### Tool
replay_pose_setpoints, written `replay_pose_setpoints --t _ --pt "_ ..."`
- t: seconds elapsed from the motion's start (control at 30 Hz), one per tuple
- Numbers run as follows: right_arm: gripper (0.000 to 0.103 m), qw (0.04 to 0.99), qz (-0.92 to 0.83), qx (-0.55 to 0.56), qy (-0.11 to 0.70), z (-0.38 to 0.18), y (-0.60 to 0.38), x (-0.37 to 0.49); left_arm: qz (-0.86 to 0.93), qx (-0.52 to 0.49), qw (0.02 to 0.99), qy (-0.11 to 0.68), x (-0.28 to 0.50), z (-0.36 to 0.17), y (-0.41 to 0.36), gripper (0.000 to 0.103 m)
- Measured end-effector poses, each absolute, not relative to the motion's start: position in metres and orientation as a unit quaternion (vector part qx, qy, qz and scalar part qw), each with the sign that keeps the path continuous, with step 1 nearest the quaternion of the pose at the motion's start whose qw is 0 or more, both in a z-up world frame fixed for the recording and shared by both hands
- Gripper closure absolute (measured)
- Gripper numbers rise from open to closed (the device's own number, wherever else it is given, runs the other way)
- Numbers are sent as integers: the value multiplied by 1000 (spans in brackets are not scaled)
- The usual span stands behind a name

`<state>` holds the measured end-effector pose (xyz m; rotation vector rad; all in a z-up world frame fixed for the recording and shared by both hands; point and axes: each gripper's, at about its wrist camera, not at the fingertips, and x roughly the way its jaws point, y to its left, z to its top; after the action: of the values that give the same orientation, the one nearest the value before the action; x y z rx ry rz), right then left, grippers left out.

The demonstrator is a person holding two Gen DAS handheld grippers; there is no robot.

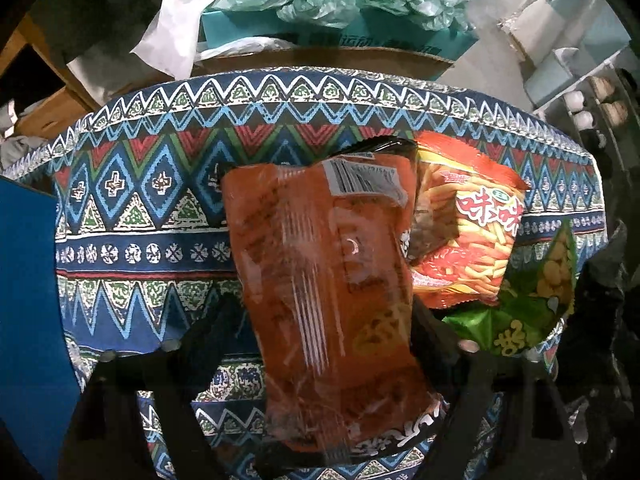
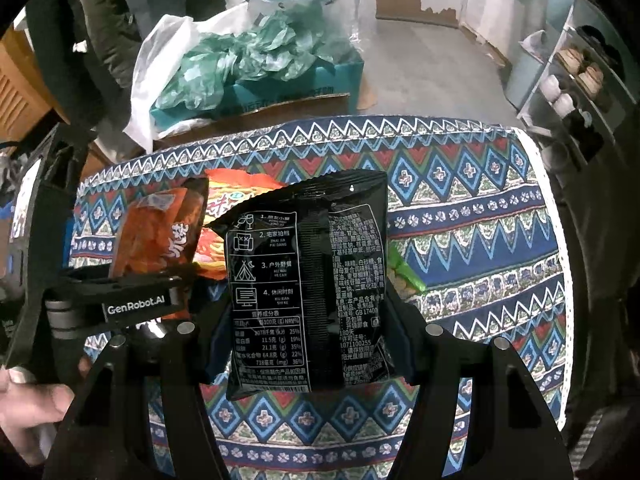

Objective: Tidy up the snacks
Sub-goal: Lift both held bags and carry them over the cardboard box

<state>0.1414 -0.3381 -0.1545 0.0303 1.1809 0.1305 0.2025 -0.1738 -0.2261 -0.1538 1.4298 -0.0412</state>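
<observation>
Snacks mid-sort, two packets in play. Black packet (image 2: 308,264) clamped flat-side-up across the right tool (image 2: 310,308), fingers pressing on both side edges, printed back facing the camera. Held clear above the patterned cloth (image 2: 480,240), probably so it can go down next to the others without dragging anything along.

Orange packet (image 1: 320,280) sitting lengthwise between the fingers of the left tool (image 1: 324,312), pointed almost straight down at the counter. Blurred in that view, so can't tell whether the pads are actually squeezing it or just flanking it. From the right wrist view, seen sticking up at a tilt out of that tool, so maybe gripped, but not calling it.

Just beyond: red fries packet (image 1: 472,240) lying on the cloth, partly tucked under the orange one from this angle, and a green packet (image 1: 532,304) right beside it, near the cloth's edge. Looks like a pile forming on that side, which would explain both tools aiming there.

Further out: bare hand (image 2: 28,408) gripping the left handle, a cardboard box stuffed with green plastic bags (image 2: 256,64) behind the counter, shoe rack (image 2: 576,80) off to the right.
</observation>
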Motion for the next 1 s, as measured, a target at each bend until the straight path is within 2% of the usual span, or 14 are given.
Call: replay_pose_setpoints --t 0.07,0.17,0.6,1.0 --pt "39 828 63 14 558 -155 -337 141 -24 -70 756 650 197 -225 -172 42" --pt "39 827 65 12 559 -155 -336 139 -30 -62 769 636 189 -218 -172 49" --pt "39 830 81 9 552 -141 -320 126 -6 -60 785 616 153 -199 -137 50" --pt "39 839 103 12 535 -117 -297 114 -3 -44 817 575 116 -141 -114 50"
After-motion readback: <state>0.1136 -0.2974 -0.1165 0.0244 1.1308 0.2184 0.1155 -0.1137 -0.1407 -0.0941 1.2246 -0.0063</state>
